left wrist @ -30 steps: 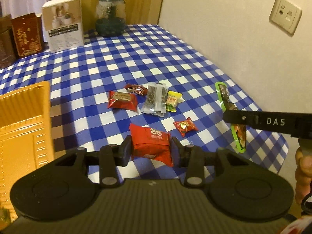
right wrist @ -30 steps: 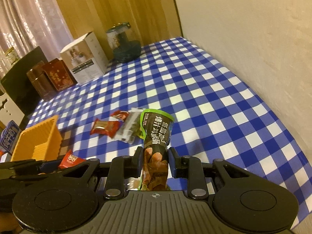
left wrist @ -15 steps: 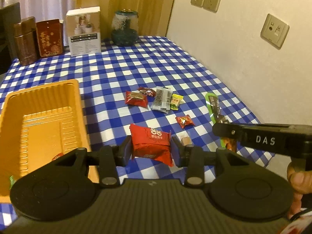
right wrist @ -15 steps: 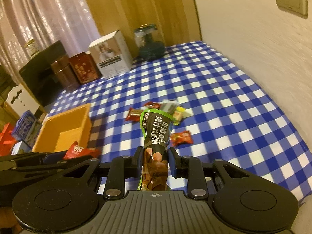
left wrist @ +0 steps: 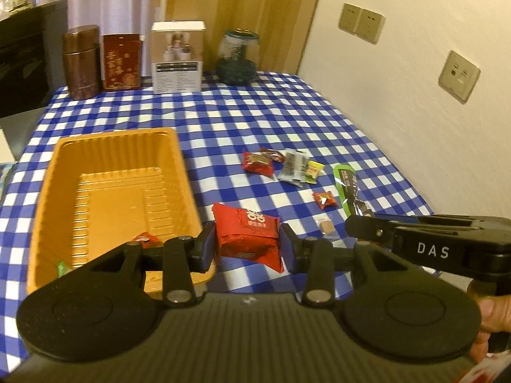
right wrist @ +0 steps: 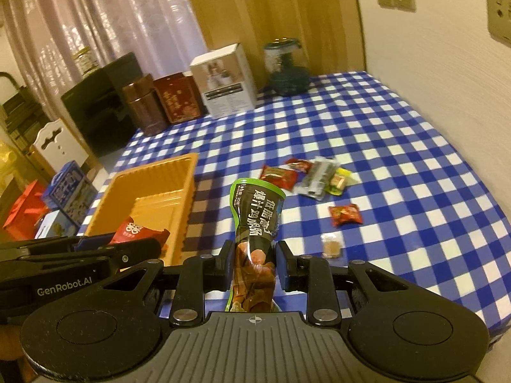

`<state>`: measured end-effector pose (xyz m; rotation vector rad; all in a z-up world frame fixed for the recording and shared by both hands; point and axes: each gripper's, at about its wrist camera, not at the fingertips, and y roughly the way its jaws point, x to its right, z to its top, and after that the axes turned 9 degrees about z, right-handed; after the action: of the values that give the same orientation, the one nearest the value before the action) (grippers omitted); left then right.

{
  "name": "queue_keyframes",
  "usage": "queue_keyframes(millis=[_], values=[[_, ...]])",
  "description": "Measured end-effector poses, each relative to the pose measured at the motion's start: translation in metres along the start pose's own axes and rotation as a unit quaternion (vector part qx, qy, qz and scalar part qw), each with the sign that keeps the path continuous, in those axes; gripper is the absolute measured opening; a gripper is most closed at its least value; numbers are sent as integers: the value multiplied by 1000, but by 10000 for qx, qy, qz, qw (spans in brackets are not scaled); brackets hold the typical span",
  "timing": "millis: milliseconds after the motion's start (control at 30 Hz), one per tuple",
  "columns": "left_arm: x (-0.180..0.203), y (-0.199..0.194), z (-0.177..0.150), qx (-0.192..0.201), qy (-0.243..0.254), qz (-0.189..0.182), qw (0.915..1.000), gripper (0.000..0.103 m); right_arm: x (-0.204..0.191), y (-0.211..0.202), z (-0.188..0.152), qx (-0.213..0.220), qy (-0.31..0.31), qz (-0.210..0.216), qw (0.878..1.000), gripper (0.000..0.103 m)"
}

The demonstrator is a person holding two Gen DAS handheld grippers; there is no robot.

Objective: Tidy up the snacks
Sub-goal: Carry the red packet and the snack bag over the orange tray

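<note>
A: Snacks, held: red packet (left wrist: 248, 235) clamped in left gripper (left wrist: 247, 244), beside orange tray (left wrist: 111, 140); green-edged sausage pouch (right wrist: 255, 223) clamped in right gripper (right wrist: 252, 263).

B: Loose stock?

A: Small wrapped pieces (right wrist: 314, 177) clustered on checked tablecloth (right wrist: 399, 166), right of tray.

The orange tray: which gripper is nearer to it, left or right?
Left. The left gripper, holding a red packet, is at the orange tray's near right corner. The right gripper, with a green sausage pack, is farther right, beside the tray.
</note>
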<state>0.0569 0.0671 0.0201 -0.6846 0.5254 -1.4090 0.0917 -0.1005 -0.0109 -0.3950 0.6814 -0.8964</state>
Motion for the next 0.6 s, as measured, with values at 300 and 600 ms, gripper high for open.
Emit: queue_keyframes(millis=[300,600], values=[[-50,-18,-2,49,-368,344,9987,38,-39,21,2,-93,-259,312,9991,28],[-88,-20,1,23,-518,569,9970,38,-69,49,9,-239,-513,538,9970,28]])
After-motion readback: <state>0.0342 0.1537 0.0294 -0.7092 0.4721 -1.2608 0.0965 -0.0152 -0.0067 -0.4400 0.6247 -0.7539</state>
